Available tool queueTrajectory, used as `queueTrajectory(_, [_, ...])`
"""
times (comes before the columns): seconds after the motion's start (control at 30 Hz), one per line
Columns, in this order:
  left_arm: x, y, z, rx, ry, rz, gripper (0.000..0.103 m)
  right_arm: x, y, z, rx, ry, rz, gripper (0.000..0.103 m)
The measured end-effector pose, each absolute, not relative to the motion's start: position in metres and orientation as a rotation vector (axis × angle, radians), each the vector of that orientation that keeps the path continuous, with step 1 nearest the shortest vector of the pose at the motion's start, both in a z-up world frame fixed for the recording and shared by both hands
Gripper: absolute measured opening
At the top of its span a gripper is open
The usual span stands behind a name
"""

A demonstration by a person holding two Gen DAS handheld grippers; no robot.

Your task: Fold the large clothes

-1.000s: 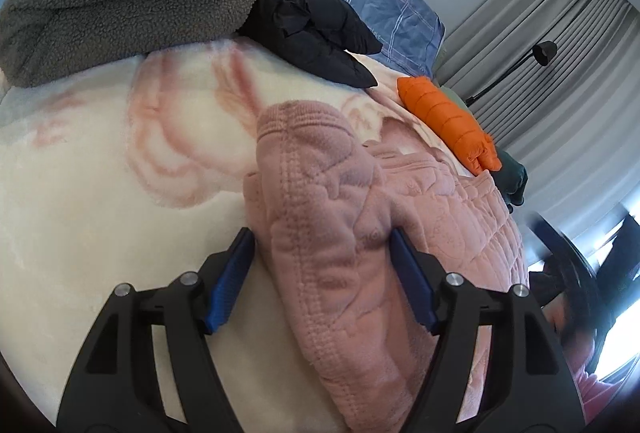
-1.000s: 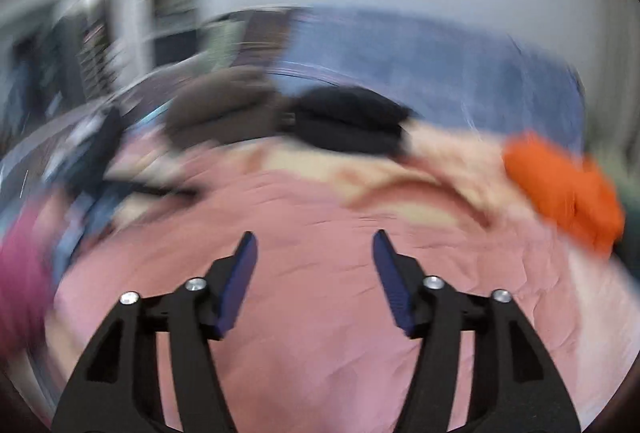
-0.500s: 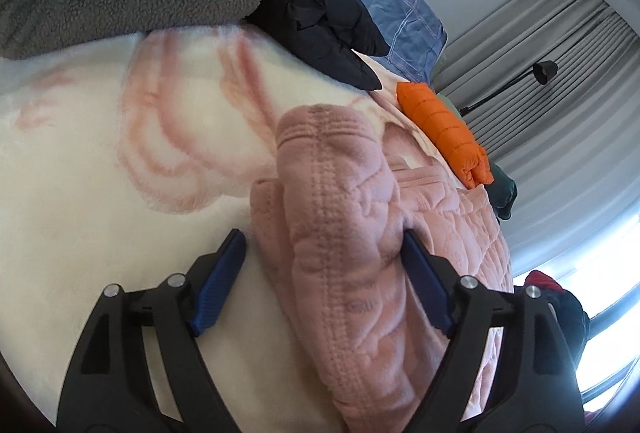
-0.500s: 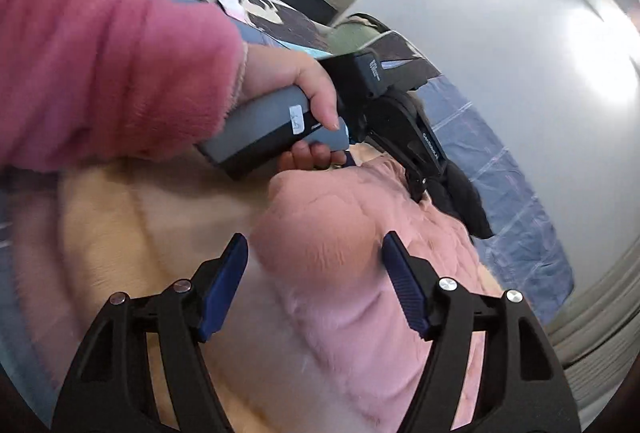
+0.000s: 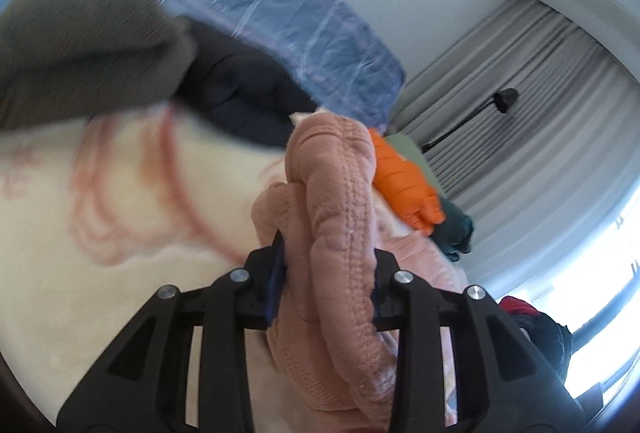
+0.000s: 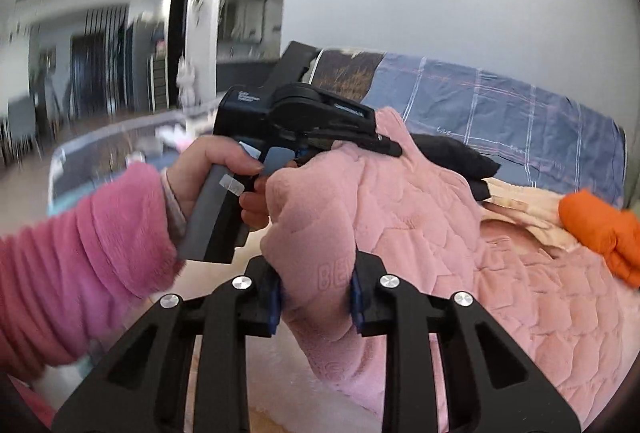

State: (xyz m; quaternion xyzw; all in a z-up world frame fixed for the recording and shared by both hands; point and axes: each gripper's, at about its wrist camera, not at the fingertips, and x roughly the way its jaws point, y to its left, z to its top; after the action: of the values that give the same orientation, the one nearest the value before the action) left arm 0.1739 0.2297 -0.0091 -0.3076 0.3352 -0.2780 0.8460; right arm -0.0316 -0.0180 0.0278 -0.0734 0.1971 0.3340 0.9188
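A: How far along is the folding, reading from the left side across?

B: At the far left lies a folded grey fleece (image 5: 80, 45), and beside it a dark bundled garment (image 5: 244, 105), both on the cream blanket with pink flowers (image 5: 100, 233). Those look done. The one in hand is the pink quilted garment (image 5: 340, 233), which sits on the blanket near the middle, its bulk spread toward the right.

A: And the tools?

B: The left gripper (image 5: 326, 289) has just been closing, and its blue pads now pinch a thick bunched edge of the pink garment. From the right wrist view, the person's hand (image 6: 212, 173), in a pink fuzzy sleeve (image 6: 80, 253), holds that tool's handle. The right gripper (image 6: 316, 303) has just been closing too; its narrowed jaws clamp another bunch of the same edge, just beside the left one.

A: So what remains?

B: Judging by this, only the grasp is made. The edge looks lifted off the blanket, but no fold is laid yet. Farther right, an orange puffy item (image 6: 604, 229) lies at the blanket's edge; whether it awaits folding cannot be told.
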Motion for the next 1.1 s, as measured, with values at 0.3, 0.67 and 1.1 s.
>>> queueTrajectory(0.3, [0.176, 0.11, 0.078, -0.43, 0.651, -0.613, 0.031, -0.037, -0.132, 0.057, 0.13, 0.32, 0.587, 0.025])
queueTrajectory(0.67, [0.186, -0.108, 0.112, -0.021, 0.684, -0.602, 0.031, -0.033, -0.292, 0.028, 0.436, 0.33, 0.441, 0.025])
queueTrajectory(1.1, [0.196, -0.234, 0.003, 0.24, 0.822, -0.634, 0.06, -0.023, -0.362, -0.07, 0.661, 0.625, 0.515, 0.025])
